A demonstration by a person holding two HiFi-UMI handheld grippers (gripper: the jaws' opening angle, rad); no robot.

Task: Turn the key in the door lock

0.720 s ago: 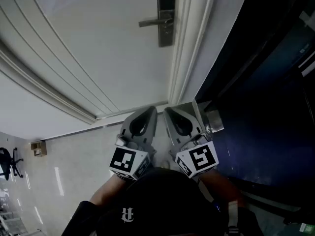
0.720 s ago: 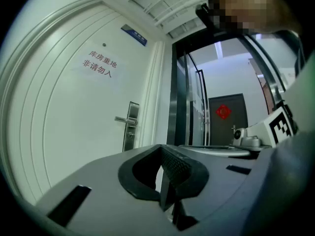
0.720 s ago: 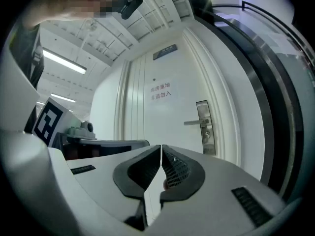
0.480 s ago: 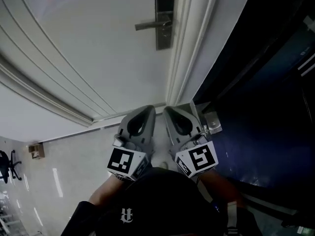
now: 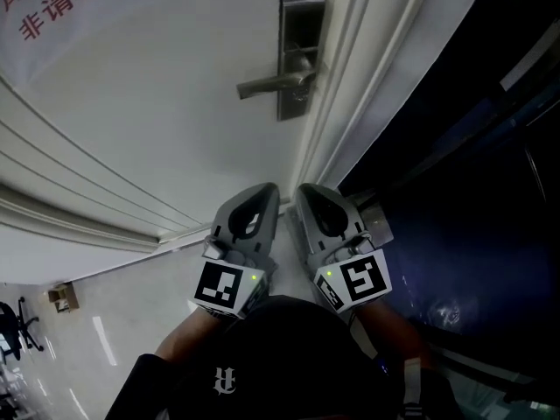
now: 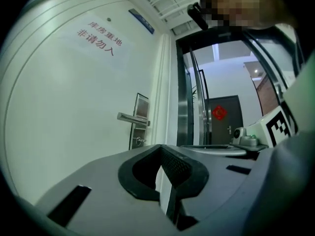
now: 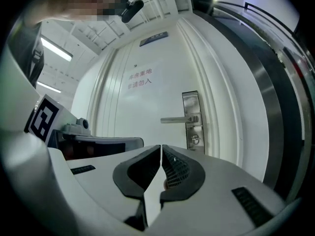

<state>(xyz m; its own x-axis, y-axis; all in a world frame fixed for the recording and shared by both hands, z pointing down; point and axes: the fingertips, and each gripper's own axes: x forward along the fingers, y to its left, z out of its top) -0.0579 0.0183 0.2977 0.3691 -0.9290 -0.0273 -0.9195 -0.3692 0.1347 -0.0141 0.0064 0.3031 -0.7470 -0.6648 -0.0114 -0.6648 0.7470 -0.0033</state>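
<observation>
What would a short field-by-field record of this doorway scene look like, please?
door: white panelled door, shut, with a red printed notice at upper left
lock: tall silver metal lock plate by the door's right edge
handle: silver lever handle pointing left
key: small silver key in the plate below the handle, untouched
left claw: shut, empty, short of the door
right claw: shut, empty, beside the left claw
right of door: dark glass panel
</observation>
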